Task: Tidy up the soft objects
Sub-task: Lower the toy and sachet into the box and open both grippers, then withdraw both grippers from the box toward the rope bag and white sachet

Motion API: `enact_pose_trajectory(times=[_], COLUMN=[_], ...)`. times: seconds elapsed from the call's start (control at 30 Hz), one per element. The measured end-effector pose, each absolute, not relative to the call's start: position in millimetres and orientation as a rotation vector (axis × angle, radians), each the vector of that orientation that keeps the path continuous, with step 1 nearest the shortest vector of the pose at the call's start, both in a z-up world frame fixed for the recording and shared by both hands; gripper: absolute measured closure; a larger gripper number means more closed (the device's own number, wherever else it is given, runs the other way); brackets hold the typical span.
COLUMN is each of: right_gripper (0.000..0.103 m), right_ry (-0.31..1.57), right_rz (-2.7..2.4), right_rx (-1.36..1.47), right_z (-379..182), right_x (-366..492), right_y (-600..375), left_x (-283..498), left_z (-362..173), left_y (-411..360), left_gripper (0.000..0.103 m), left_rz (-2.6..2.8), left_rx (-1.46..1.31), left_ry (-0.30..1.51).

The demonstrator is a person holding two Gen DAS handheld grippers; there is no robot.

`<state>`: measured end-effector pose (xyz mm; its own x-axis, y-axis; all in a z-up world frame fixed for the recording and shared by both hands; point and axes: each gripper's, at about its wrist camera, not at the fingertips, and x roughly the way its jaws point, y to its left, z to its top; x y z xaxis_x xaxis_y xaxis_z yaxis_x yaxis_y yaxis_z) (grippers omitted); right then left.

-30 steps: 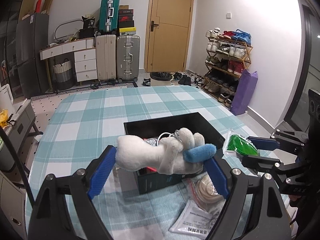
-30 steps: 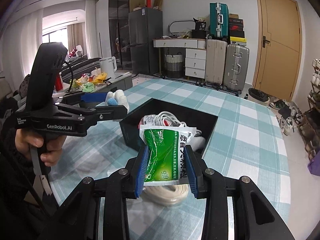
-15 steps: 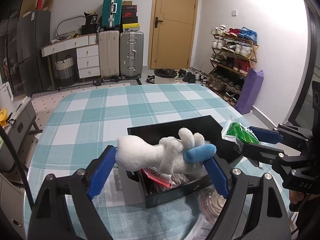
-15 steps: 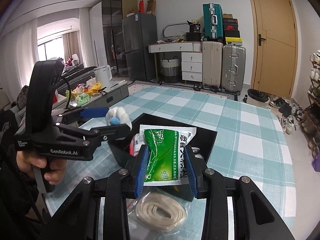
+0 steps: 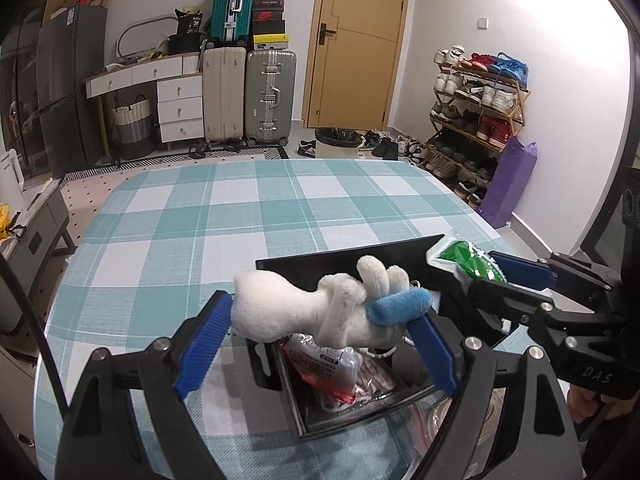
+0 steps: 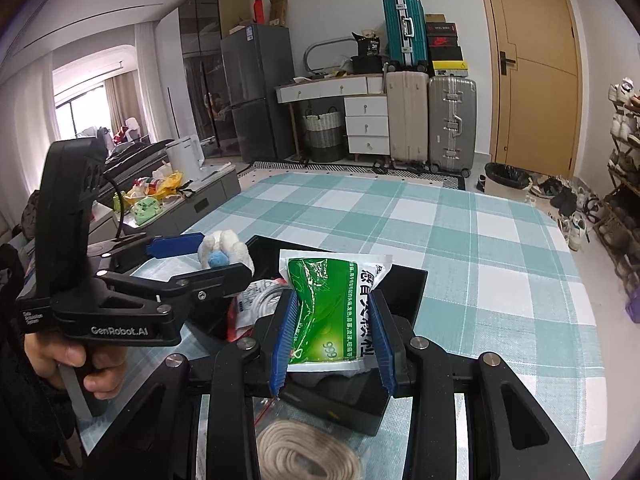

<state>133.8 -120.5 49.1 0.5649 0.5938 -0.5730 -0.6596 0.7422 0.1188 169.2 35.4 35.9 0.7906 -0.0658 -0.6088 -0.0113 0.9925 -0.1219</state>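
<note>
My left gripper [image 5: 316, 330] is shut on a white plush toy [image 5: 304, 312] with a blue part, held just above the near left corner of a black box [image 5: 348, 258]. The toy also shows in the right wrist view [image 6: 224, 250]. My right gripper [image 6: 332, 338] is shut on a green and white sachet [image 6: 332, 304], held over the box [image 6: 404, 284]. The sachet also shows in the left wrist view [image 5: 466, 258]. The box holds a red and clear packet [image 5: 324, 364] and a white cable [image 6: 266, 298].
The box stands on a table with a teal checked cloth [image 5: 248, 216]. A bagged coil of cream cord [image 6: 308, 454] lies on the cloth just before the box. A shoe rack [image 5: 476, 112], suitcases and a drawer unit stand beyond the table.
Both grippers have moved forward over the box with their loads still held. The box now sits closer and lower in both views.
</note>
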Motion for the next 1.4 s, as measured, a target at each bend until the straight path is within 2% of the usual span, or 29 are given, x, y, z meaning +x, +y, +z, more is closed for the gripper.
enact_pose_trajectory(times=[0.7,0.83,1.03,1.17,1.27,1.4], right_gripper=[0.067,0.064,0.047,0.018,0.004,0.001], right_ry=[0.661,0.648,0.632,0.621,0.633,0.631], right_rz=[0.71,0.711,0.713,0.698,0.69,0.679], right_rx=[-0.17,-0.205,-0.237,-0.229,-0.244,-0.243], right_z=[31,32,37,42,43,45], right_x=[154,153,145,138,131,120], right_y=[-109,-107,-112,-123,-128,-138], left_x=[195,197,198,191,182,169], left_z=[31,30,29,31,34,37], left_y=[22,20,18,17,19,22], left_gripper=[0.016,0.016,0.014,0.007,0.0,0.0], left_rz=[-0.032,-0.043,-0.06,-0.063,-0.059,-0.063], left_rx=[-0.045,-0.024,-0.031,-0.025,-0.036,-0.049], left_ry=[0.664,0.67,0.69,0.69,0.68,0.683])
